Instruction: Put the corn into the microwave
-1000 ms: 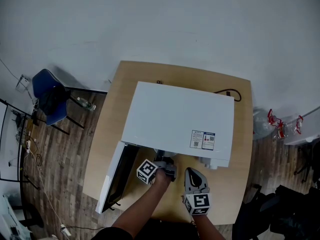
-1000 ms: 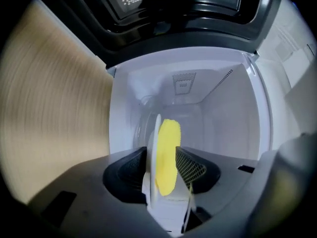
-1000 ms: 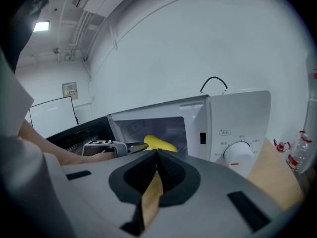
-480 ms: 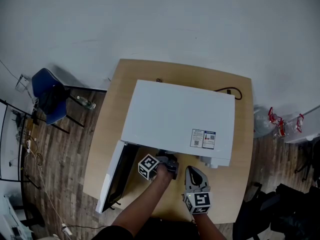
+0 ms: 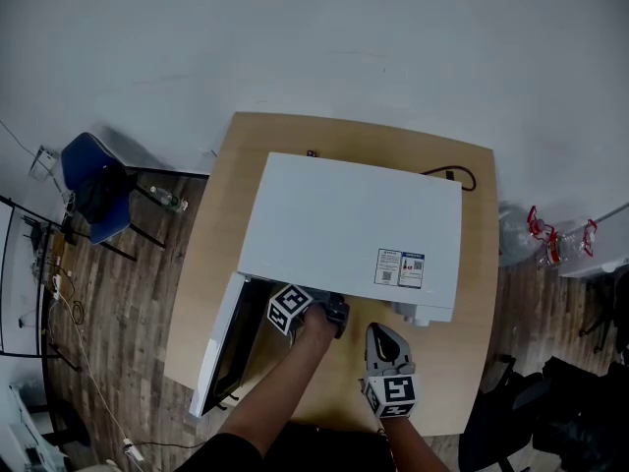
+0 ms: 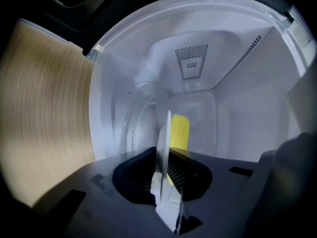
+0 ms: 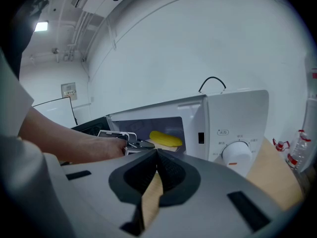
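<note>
Corn point(image 7: 166, 139) is lying flat inside the microwave point(image 5: 349, 229) on the cavity floor, its long axis running side to side across the opening, roughly parallel to the front; which end is the tip I cannot tell. Left gripper point(image 6: 167, 128) is reaching into the open front beside the swung-out door point(image 5: 221, 347), jaws having just been closing and now sitting together with nothing between them, corn lying just beyond the tips. Right gripper point(image 7: 157, 155) is hovering over the table point(image 5: 462, 362) in front of the microwave, jaws pressed together, holding nothing.
</note>
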Demonstrator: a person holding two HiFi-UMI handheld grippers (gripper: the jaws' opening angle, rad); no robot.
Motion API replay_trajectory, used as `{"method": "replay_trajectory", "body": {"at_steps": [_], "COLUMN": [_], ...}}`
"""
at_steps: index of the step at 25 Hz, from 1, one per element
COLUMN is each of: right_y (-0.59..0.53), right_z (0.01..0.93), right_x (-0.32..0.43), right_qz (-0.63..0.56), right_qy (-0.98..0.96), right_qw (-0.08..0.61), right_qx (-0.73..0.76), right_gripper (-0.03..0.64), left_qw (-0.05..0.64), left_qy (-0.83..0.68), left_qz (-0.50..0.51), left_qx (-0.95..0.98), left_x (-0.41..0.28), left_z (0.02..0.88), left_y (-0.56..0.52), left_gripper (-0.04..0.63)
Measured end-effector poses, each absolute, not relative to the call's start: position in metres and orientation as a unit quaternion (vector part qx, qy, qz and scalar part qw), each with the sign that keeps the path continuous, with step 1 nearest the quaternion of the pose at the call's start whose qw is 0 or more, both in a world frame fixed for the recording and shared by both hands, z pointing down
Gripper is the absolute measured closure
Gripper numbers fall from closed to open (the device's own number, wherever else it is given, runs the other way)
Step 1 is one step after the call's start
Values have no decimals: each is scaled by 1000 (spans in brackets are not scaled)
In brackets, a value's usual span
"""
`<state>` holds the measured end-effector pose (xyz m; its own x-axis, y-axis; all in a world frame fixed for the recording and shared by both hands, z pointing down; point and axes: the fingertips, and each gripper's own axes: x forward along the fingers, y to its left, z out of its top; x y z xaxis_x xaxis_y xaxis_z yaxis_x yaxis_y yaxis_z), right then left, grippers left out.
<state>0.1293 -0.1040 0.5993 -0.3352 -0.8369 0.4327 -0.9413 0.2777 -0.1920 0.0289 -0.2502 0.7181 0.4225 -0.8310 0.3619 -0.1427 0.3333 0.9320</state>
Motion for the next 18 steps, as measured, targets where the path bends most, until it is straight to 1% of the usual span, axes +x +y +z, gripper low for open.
{"method": "replay_trajectory", "body": {"at_steps": [7, 10, 11, 15, 18], "right_y": [-98, -96, -96, -94, -95], "right_z": [598, 598, 598, 598, 598], "right_x": [123, 121, 120, 119, 119], "right_qz": [208, 208, 209, 209, 209], "right_qy": [-792, -793, -793, -794, -794], "right_qw": [126, 126, 126, 126, 127], "right_qx": [560, 559, 558, 557, 557], "right_gripper": [557, 557, 557, 557, 557], "left_qw": [583, 544, 532, 495, 464], "left_qy": [-529, -555, -562, -580, -588], "left_qz": [-175, -163, -154, -118, -90], "left_qx": [591, 608, 615, 636, 656], "left_x": [15, 6, 4, -1, -1], "left_z": [713, 708, 707, 707, 707], "left_y": [-248, -250, -251, -251, -251], "left_gripper": [560, 494, 483, 455, 451]}}
